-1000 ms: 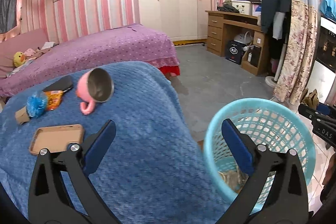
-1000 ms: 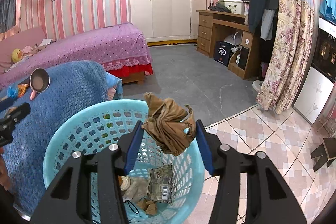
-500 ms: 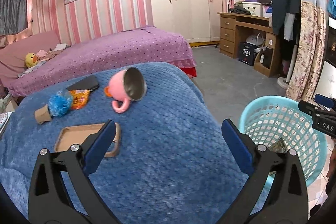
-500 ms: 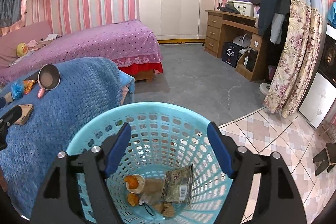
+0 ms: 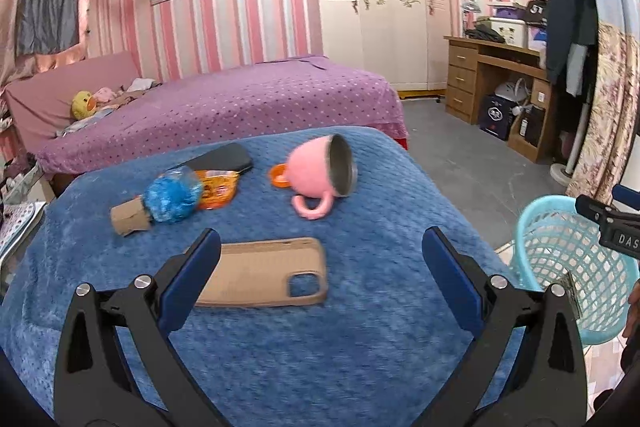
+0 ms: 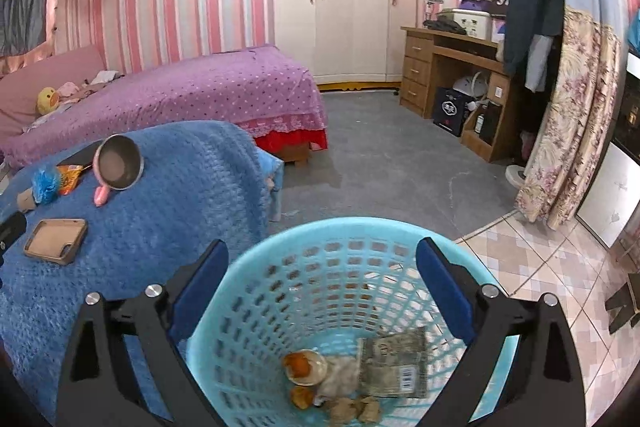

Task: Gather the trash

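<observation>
Our right hand-held gripper (image 6: 322, 283) jaws just opened, now empty over basket (image 6: 280, 239); brown wad dropped in. Left hand-held gripper (image 5: 320, 267) apart, empty, swung over desk toward blue wrapper (image 5: 173, 199) near far left corner.

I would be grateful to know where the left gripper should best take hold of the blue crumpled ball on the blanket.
Probably across the blue crumpled ball at its rounded middle, coming from above and the near side: a cardboard tube and an orange wrapper flank it. The left gripper is open.
</observation>
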The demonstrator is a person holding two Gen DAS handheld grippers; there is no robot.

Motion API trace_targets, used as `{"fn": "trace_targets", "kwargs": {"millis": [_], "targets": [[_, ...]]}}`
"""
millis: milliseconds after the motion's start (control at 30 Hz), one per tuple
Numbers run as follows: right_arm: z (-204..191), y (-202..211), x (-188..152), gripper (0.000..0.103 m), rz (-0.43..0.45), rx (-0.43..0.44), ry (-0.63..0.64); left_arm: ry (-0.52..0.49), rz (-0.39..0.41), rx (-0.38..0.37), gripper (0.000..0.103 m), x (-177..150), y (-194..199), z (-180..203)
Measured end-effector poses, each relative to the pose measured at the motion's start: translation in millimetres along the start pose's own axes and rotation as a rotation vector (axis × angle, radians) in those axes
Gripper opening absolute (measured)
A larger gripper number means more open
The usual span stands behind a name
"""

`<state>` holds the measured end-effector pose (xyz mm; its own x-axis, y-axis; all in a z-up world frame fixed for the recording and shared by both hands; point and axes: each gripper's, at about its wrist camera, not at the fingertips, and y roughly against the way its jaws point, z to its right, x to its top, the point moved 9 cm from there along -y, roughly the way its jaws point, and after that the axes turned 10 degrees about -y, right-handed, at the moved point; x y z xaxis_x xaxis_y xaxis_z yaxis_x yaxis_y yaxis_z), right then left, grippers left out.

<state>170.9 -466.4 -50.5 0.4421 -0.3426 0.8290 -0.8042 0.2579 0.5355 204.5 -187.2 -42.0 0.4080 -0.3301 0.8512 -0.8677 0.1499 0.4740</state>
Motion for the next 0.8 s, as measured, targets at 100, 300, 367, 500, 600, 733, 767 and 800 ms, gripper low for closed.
{"fn": "trace_targets", "kwargs": {"millis": [100, 300, 367, 500, 600, 733, 767, 800], "targets": [[-20, -1, -1, 0.093, 0.002, 0.017, 0.009, 0.022, -0.003, 0.010, 0.097, -4, -3, -22], [-52, -5, -7, 0.093, -0.002, 0.027, 0.030, 0.066, -0.024, 0.050, 0.097, -21, -15, -64], [-62, -7, -9, 0.093, -0.006, 0.032, 0.037, 0.083, -0.040, 0.054, 0.097, -25, -19, -78], [-81, -8, -14, 0.093, -0.012, 0.040, 0.053, 0.126, -0.053, 0.071, 0.097, -37, -23, -107], [-97, -10, -20, 0.093, -0.019, 0.050, 0.065, 0.151, -0.079, 0.085, 0.097, -48, -28, -127], [-119, -14, -28, 0.093, -0.030, 0.067, 0.090, 0.158, -0.111, 0.117, 0.097, -64, -34, -153], [-123, -15, -30, 0.093, -0.033, 0.071, 0.095, 0.161, -0.120, 0.117, 0.097, -67, -36, -157], [-128, -16, -32, 0.093, -0.039, 0.075, 0.101, 0.167, -0.133, 0.120, 0.097, -71, -38, -162]]}}
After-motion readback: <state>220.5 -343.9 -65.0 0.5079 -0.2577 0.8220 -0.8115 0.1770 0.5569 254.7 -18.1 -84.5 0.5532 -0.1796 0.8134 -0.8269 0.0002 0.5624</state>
